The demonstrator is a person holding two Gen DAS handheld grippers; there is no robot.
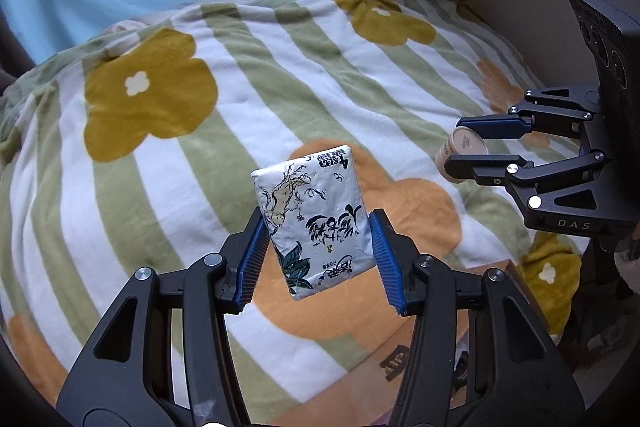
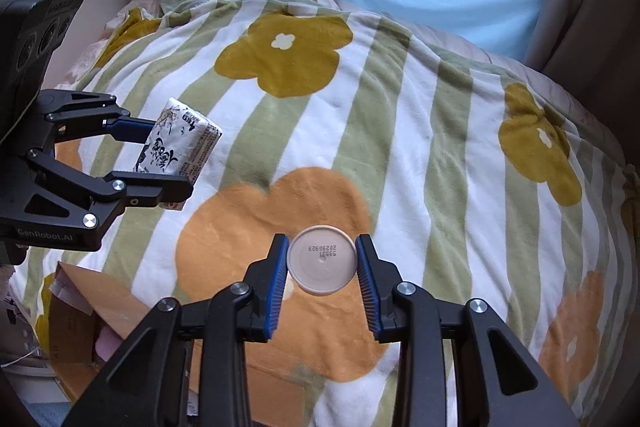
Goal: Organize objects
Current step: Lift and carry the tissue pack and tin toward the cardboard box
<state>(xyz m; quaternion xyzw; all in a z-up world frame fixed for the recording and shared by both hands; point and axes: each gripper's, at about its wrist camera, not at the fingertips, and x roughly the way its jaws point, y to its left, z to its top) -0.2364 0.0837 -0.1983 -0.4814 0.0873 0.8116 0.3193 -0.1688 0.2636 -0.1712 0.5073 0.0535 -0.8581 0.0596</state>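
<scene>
Above the flowered blanket (image 1: 168, 163), the left gripper (image 1: 320, 259) has its blue pads pressed on both sides of a silvery tissue pack (image 1: 310, 223), held clear of the cloth over an orange flower. Beside it, also above the blanket, the right gripper (image 2: 322, 283) is closed tight on a small beige cup (image 2: 322, 259), its round printed base facing the camera.

cardboard box (image 2: 100, 307) cut off (contents unclear)
</scene>
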